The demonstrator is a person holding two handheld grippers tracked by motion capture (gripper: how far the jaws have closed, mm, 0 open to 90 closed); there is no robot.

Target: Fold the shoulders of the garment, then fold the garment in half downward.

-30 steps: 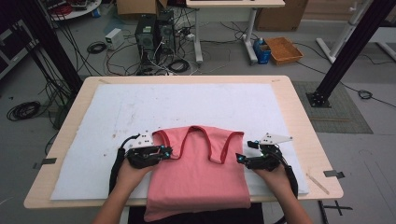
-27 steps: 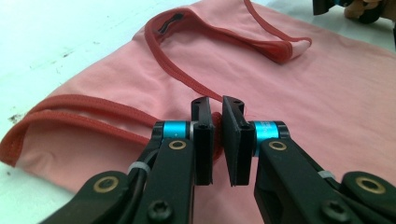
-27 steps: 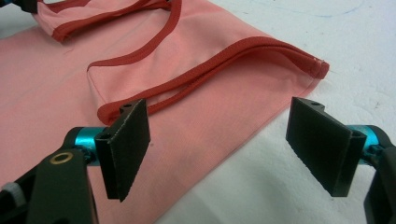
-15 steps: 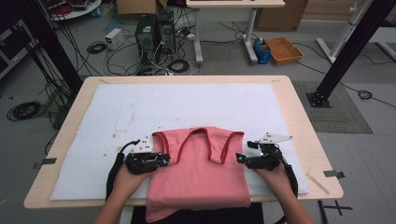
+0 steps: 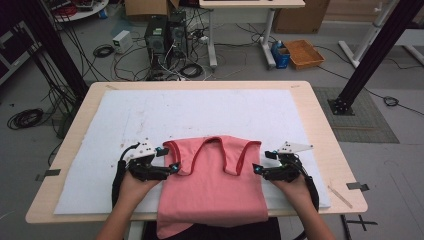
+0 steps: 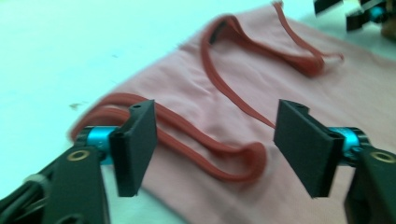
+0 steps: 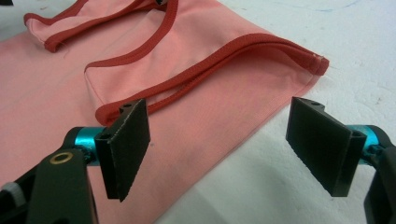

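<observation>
A pink sleeveless fabric top with dark red trim (image 5: 212, 187) is laid flat on the white padded mat (image 5: 200, 112) covering the light wooden table (image 5: 325, 145), straps pointing away from the person, hem hanging over the near edge. The left gripper (image 5: 172, 167) is held at the garment's left side by the left hand (image 5: 132, 182); its jaws are spread wide, nothing pinched between them. In the left gripper view the left gripper (image 6: 215, 140) is seen straddling a red-trimmed strap loop (image 6: 187, 135) (contact with the cloth is hard to judge, the frame is blurred). The right gripper (image 5: 257, 170), held by the right hand (image 5: 292, 187), is placed at the right armhole edge. In the right gripper view the right gripper (image 7: 217, 140) is likewise spread apart, over the pink side edge and bare mat, gripping nothing.
</observation>
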